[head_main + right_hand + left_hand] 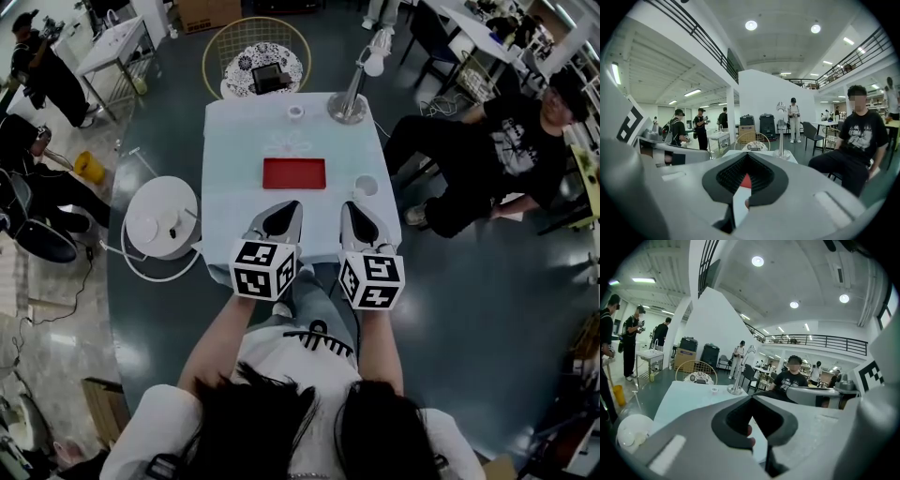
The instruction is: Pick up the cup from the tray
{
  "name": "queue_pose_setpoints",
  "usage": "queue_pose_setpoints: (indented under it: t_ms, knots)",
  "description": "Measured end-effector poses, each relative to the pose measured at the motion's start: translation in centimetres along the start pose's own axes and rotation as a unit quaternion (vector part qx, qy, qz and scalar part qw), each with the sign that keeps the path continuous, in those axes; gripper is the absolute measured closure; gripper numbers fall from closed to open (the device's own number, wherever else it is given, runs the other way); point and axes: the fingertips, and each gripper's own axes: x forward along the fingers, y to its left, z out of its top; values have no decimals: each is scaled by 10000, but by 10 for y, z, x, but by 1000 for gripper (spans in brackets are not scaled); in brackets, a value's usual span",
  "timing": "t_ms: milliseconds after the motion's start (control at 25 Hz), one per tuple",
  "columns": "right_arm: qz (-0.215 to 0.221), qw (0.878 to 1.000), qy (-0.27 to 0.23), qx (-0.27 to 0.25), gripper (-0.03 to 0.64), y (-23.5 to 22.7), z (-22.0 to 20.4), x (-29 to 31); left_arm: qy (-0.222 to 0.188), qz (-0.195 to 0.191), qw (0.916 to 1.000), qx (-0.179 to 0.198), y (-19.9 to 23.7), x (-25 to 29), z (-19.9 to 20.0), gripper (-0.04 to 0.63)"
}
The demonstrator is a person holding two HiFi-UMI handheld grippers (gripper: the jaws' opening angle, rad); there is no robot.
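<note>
The red tray (293, 173) lies in the middle of the pale blue tablecloth (234, 150), and nothing stands on it. A small white cup (366, 186) stands on the cloth just right of the tray. Both grippers hover over the table's near edge, pointing at the tray. My left gripper (279, 216) is shut and empty, short of the tray's left half. My right gripper (353, 217) is also shut and empty, close in front of the cup. In the left gripper view, the jaw tips (752, 397) meet. In the right gripper view, the jaws (747, 154) meet too, with a slice of tray (746, 182) showing between them.
A desk lamp (349, 105) and a small tape roll (295, 112) stand at the table's far end. A wire chair (256, 56) is beyond it. A white round stand (161, 217) sits left of the table. A seated person (487, 159) is close on the right.
</note>
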Motion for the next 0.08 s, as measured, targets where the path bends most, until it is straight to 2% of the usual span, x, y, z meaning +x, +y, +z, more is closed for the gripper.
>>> queue_pose_setpoints:
  t_ms: [80]
  knots:
    - [10,9999,-70,100,594,-1,2,0,32,19,10000,-5,1,1,-1,595]
